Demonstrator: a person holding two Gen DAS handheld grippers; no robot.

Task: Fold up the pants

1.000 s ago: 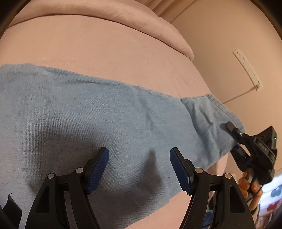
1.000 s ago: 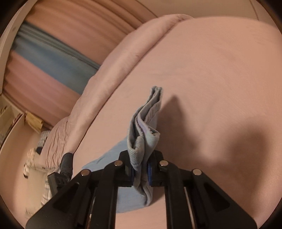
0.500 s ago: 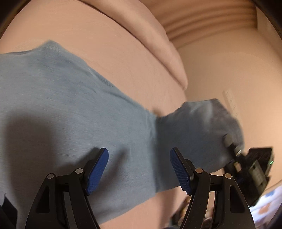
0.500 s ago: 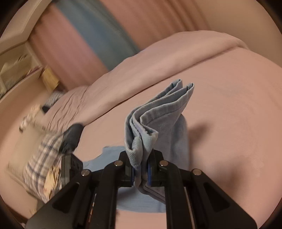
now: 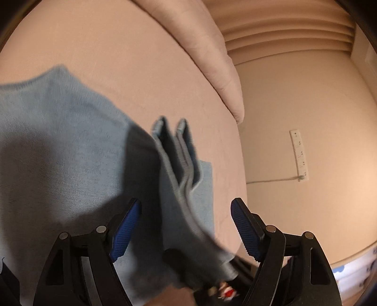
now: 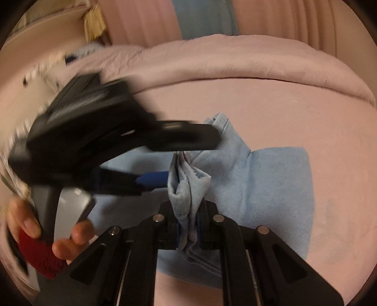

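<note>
Light blue denim pants (image 5: pixel 59 150) lie on the pink bed (image 5: pixel 122 58). My right gripper (image 6: pixel 188 231) is shut on the bunched leg hems (image 6: pixel 186 188) and holds them above the flat part of the pants (image 6: pixel 271 186). In the left wrist view the lifted hem end (image 5: pixel 179 164) stands between my left gripper's open blue pads (image 5: pixel 124 231). My left gripper (image 5: pixel 185 231) is open and empty. It shows blurred in the right wrist view (image 6: pixel 188 155), just left of the held hems.
A rolled pink duvet (image 5: pixel 212 47) lies along the far side of the bed. A wall with a white power strip (image 5: pixel 299 155) is to the right. Pink and blue curtains (image 6: pixel 205 18) hang behind the bed.
My right gripper has carried the leg hems up and over toward the other end of the pants, close in front of my left gripper. My left gripper stayed open.
</note>
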